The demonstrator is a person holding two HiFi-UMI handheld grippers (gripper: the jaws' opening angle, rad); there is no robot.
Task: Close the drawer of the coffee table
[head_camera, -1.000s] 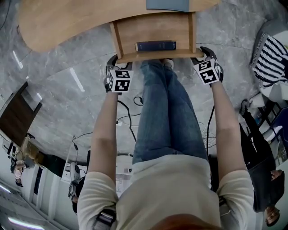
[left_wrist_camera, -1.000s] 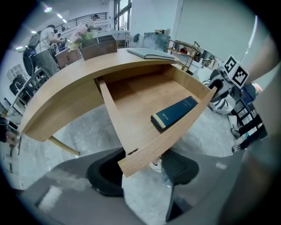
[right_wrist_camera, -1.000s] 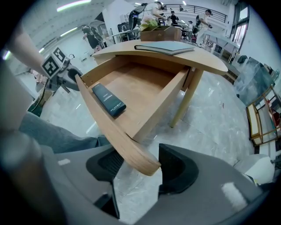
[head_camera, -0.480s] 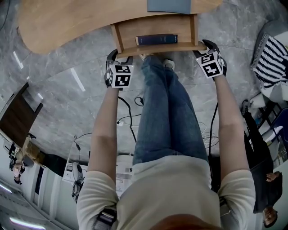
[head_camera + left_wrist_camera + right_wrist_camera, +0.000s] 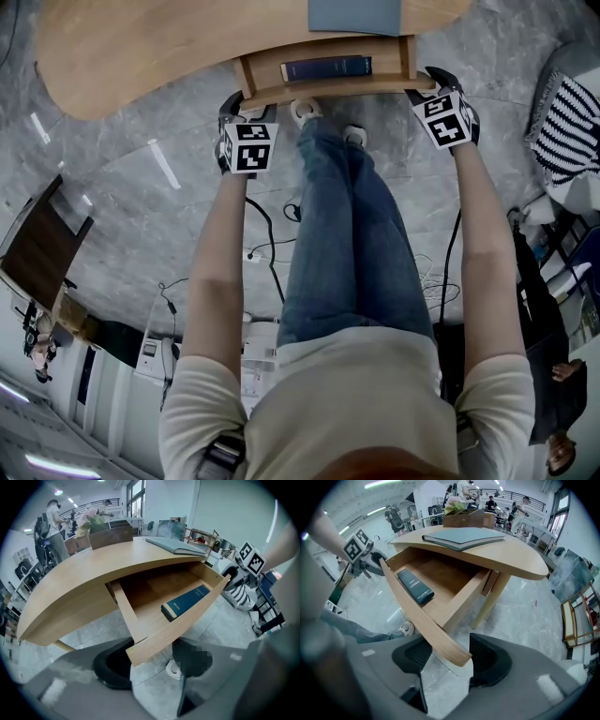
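The wooden coffee table [image 5: 141, 47] has its drawer [image 5: 328, 86] partly out, with a dark blue book [image 5: 326, 67] lying inside. My left gripper [image 5: 239, 105] is at the left end of the drawer front [image 5: 173, 630] and my right gripper [image 5: 433, 82] at the right end [image 5: 419, 616]. Each gripper points steeply down with its jaws open, straddling a corner of the front panel. In the left gripper view [image 5: 150, 663] floor shows between the panel and one pad. In the right gripper view [image 5: 452, 658] the panel end sits loosely between the pads.
A grey folder [image 5: 354, 14] lies on the tabletop above the drawer. The person's legs and shoes [image 5: 305, 111] stand just before the drawer. Cables [image 5: 267, 244] trail on the marble floor. A striped cushion [image 5: 562, 122] is at right, a dark side table [image 5: 37, 239] at left.
The drawer has slid further in under the tabletop, so less of it shows. Both grippers have moved toward the table along with the drawer front.
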